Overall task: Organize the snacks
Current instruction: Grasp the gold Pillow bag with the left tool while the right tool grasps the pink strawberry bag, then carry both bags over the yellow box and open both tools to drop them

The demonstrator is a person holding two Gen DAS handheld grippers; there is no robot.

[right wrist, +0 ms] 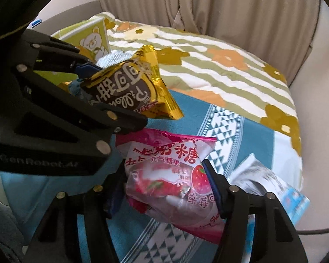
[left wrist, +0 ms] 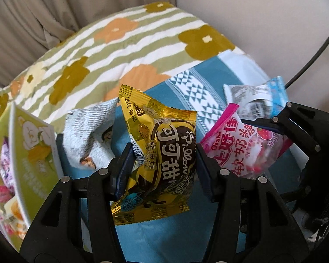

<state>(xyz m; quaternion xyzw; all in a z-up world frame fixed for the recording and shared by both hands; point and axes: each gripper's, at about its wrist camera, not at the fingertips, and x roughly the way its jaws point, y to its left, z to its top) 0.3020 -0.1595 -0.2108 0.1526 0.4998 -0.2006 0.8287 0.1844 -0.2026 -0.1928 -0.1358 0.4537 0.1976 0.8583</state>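
My left gripper is shut on a gold and brown Pillows snack bag, held upright above the teal cloth. It also shows in the right wrist view, with the left gripper around it. My right gripper is shut on a pink strawberry marshmallow bag, lifted just right of the gold bag. The pink bag and right gripper show in the left wrist view. A white and blue packet lies behind it on the cloth.
A green bear-print box with several snacks inside stands at the left; it also shows in the right wrist view. A pale printed packet lies beside it. A flowered quilt and curtain are behind.
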